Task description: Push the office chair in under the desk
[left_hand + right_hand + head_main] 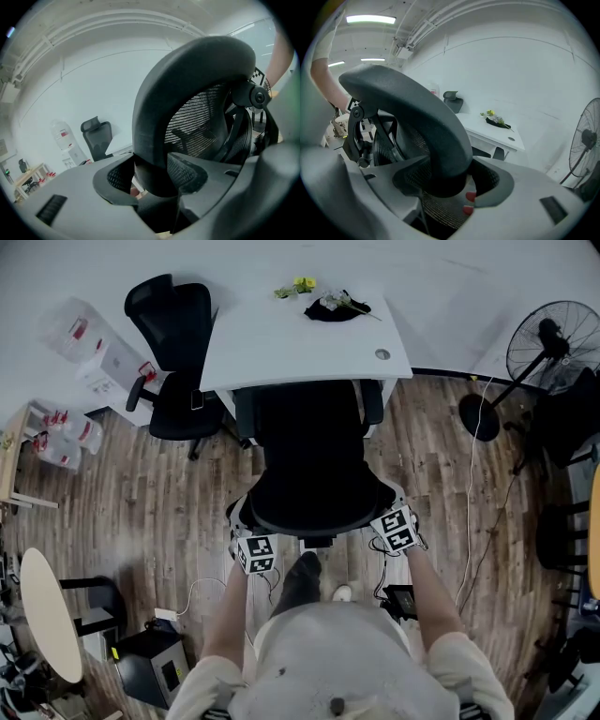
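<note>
- Two hand-held grippers are on the black mesh office chair (314, 474), one at each side of its curved backrest rim (154, 108).
- The left gripper (150, 176) has its jaws set wide. The rim's thick black frame fills the gap and presses against both pads, so it is gripped.
- The right gripper (450, 180) is the same, with its wide jaws clamped on the opposite side of the rim.
- Both bare forearms, left (228, 610) and right (433, 592), reach forward from the torso toward the white rectangular desk (281, 343). They run roughly parallel and angle slightly downward.
- The chair stands squarely in front of the desk's near edge, centred on it, with the backrest on the person's side.
- The seat front meets that edge. How far it goes underneath cannot be told.
- A second black chair (173, 343) stands at the desk's left end, turned away.
- A shallow black dish with flowers (336, 307) sits near the desk's far edge.
- A black pedestal fan (553, 338) stands well to the right of the desk.
- The brown wood-plank floor (169, 493) extends from the desk toward the person.
</note>
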The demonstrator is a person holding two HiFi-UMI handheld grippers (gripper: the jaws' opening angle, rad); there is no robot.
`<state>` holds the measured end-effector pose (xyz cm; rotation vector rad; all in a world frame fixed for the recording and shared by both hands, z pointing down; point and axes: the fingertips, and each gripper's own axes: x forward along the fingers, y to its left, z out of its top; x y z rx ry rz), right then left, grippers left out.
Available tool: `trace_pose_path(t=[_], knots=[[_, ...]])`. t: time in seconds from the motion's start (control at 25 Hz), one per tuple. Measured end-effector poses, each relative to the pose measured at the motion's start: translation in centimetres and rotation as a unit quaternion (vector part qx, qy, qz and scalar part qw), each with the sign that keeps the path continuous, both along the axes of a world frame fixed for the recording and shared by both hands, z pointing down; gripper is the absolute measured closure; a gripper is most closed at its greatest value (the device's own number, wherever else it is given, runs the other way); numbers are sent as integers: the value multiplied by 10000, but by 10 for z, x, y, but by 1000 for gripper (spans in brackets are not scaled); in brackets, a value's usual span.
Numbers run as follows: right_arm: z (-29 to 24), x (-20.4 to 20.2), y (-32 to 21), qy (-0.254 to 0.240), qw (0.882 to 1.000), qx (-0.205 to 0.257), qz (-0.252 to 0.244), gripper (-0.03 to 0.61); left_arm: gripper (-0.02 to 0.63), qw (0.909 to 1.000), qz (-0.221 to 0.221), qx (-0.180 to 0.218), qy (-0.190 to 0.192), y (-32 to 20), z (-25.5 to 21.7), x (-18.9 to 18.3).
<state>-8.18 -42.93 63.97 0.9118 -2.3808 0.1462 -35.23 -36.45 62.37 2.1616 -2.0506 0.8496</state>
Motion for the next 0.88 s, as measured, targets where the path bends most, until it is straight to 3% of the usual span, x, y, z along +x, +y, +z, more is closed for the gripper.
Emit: trace_pose_path(t=[0.88], knots=[[6, -29, -46, -28, 9999, -24, 108, 307, 380, 9999, 98, -1, -42, -51, 2, -31]])
